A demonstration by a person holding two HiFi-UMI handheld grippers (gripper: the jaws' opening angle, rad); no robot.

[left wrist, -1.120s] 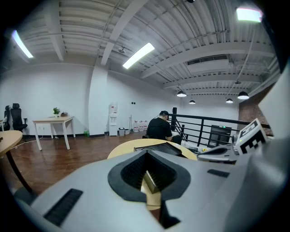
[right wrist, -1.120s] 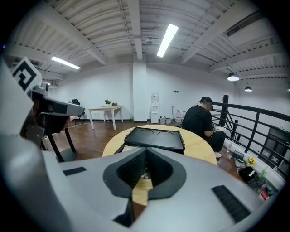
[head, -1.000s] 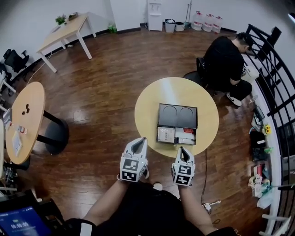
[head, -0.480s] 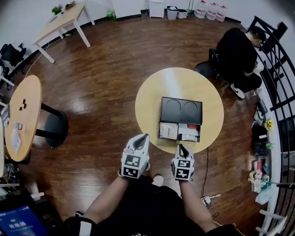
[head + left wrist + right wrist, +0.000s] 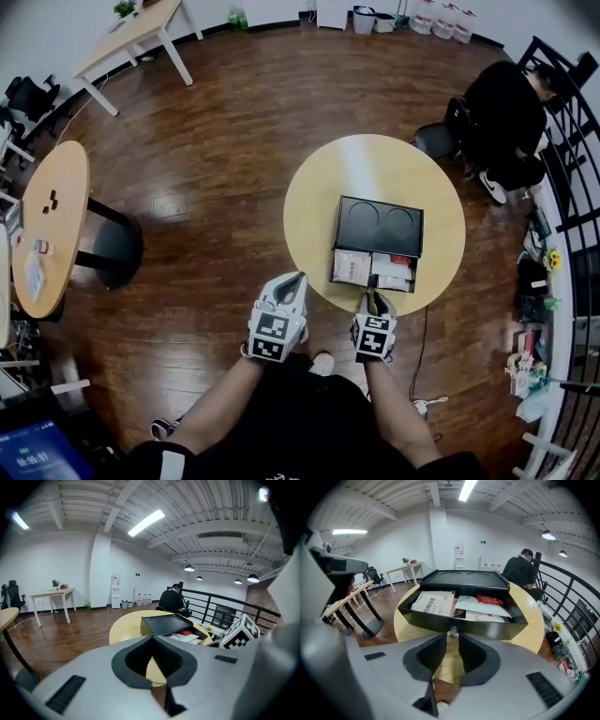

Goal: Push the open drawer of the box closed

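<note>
In the last second the person has closed in on the table (image 5: 319, 197), and the right gripper (image 5: 375, 300) has come right up to the front of the open drawer (image 5: 375, 272). Before, there was a clear gap between them. To me that looks like the end of the approach, with the push itself not yet begun: the drawer sticks out of the box (image 5: 380, 220) on the person's side, with papers (image 5: 352, 267) and a red packet lying in it. In the right gripper view the jaws stand a little apart and hold nothing. The small knob (image 5: 453, 632) on the drawer front sits just ahead of the gap between their tips, perhaps touching them, though I can't be sure. The left gripper (image 5: 292, 281) hangs off to the left of the box, beyond the table's edge, its tips pressed together on nothing, well clear of the drawer.
</note>
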